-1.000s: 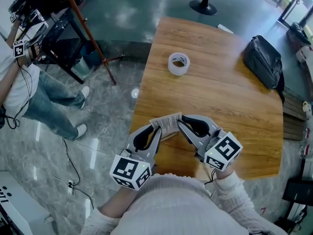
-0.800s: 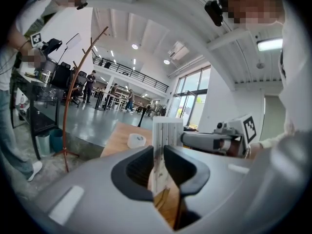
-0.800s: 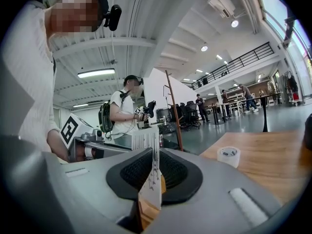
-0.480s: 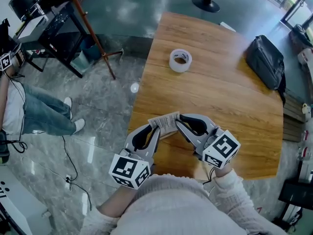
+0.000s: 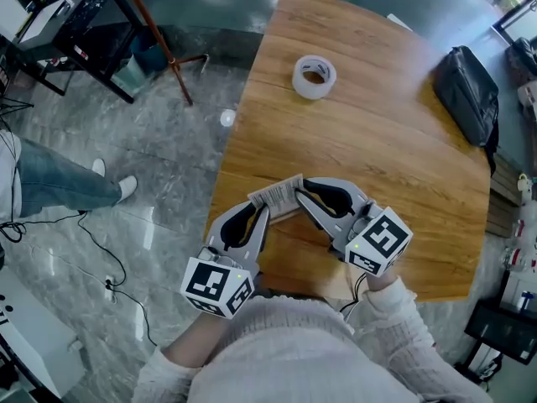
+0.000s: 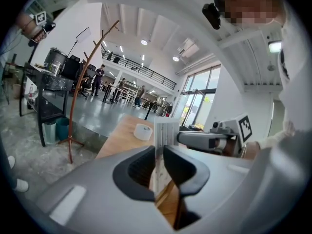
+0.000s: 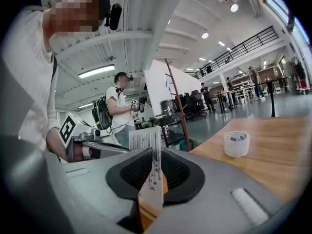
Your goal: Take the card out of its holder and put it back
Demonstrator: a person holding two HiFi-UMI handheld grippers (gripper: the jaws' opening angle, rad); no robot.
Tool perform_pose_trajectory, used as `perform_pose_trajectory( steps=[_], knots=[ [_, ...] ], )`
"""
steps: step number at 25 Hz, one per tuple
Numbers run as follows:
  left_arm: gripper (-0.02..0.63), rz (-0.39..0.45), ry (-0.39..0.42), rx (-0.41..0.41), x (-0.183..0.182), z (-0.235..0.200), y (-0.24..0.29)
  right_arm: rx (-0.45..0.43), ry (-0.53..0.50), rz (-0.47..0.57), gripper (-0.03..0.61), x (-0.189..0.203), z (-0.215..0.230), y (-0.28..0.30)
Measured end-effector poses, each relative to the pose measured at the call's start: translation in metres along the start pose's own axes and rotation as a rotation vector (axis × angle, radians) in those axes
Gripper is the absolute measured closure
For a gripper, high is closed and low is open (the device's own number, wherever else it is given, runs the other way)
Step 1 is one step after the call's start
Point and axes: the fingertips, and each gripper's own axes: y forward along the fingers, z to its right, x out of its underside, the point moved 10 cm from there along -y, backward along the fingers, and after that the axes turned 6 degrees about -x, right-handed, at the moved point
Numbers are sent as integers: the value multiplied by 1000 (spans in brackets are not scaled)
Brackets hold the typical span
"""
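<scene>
Jaws of the left gripper [image 6: 159,154] are almost shut, pinching one edge of the card [image 5: 275,196]; the card has thin dark stripes and is held up above the near end of the wooden table [image 5: 377,166]; jaws of the right gripper [image 7: 156,156] are almost shut too, pinching the same card from the other side; the grey jaws cover its lower part, so I cannot tell holder from card; farther back sits a roll of tape [image 5: 315,75]; a black bag [image 5: 466,107] lies by the right edge, well apart.
</scene>
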Motion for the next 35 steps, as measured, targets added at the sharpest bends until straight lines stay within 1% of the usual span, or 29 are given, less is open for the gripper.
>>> perform_pose_trajectory(
  steps=[4, 8, 12, 20, 30, 35],
  knots=[
    [560, -10, 35, -17, 7, -1, 1, -11, 24, -5, 532, 11, 4, 4],
    [560, -8, 31, -23, 10, -4, 2, -19, 32, -7, 532, 14, 6, 7],
    [563, 8, 70, -26, 12, 0, -1, -31, 36, 0, 532, 18, 6, 6],
    [565, 11, 58, -29, 14, -1, 1, -29, 27, 1, 532, 17, 8, 7],
    [563, 5, 74, -4, 12, -2, 5, -23, 29, -1, 532, 17, 10, 5],
    [563, -4, 73, -8, 19, -3, 2, -31, 17, -28, 532, 21, 6, 6]
  ],
)
